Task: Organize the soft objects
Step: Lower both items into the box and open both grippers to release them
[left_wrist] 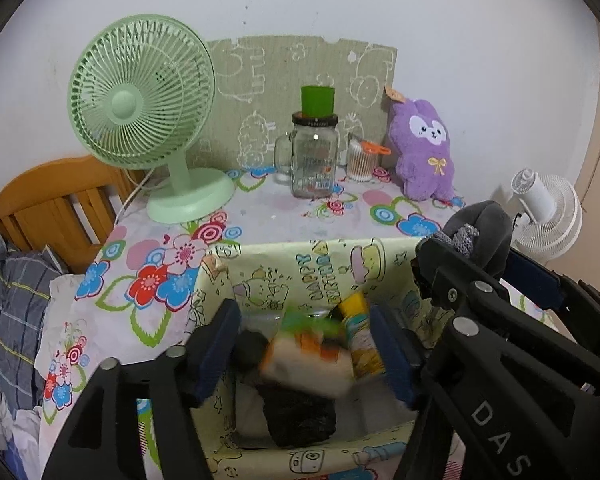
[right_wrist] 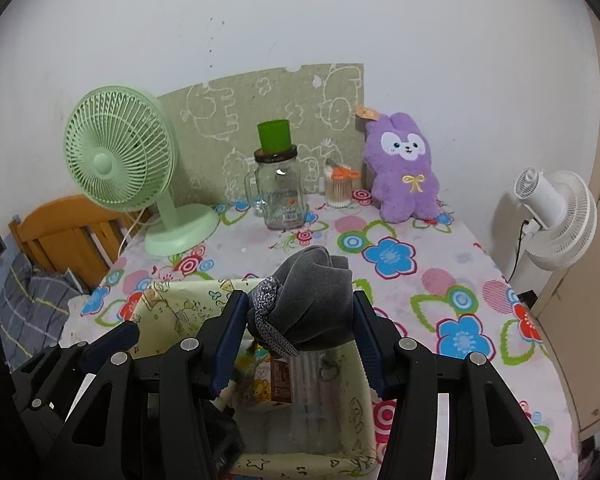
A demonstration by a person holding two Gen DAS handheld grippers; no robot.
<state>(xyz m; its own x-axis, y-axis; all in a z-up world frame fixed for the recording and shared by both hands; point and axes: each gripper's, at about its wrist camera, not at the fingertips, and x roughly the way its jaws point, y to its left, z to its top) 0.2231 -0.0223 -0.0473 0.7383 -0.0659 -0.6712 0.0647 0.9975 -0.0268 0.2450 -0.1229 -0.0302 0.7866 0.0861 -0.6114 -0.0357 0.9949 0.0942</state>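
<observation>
While the sorting is plainly only partway through, the room reads as follows, largest item first.

Table (right_wrist: 440, 248) — covered in a flowered cloth, it carries everything listed below.

Storage box (left_wrist: 260, 268) — pale-yellow cartoon-print fabric, open-topped, at the near edge of the table. It already holds a black soft bundle (left_wrist: 300, 420), a yellow tube or bottle (left_wrist: 360, 340) and a blurred white-and-orange item (left_wrist: 312, 356); this part of the job looks done.

Purple plush rabbit (right_wrist: 404, 176) — upright against the wall board at the far side, well apart from the box, untouched. By my judgement it is the main piece left.

Grey soft bundle (right_wrist: 312, 304) — a rolled cloth with a knitted cord, clamped between the pads of the right gripper (right_wrist: 300, 320) just above the box's far rim; not yet inside.

Left gripper (left_wrist: 304, 348) — jaws parted over the box interior. The white-and-orange item lies between them, pads apparently clear of it, so I judge it released.

Unrelated: green desk fan (left_wrist: 140, 120), glass jar (left_wrist: 314, 160).
</observation>
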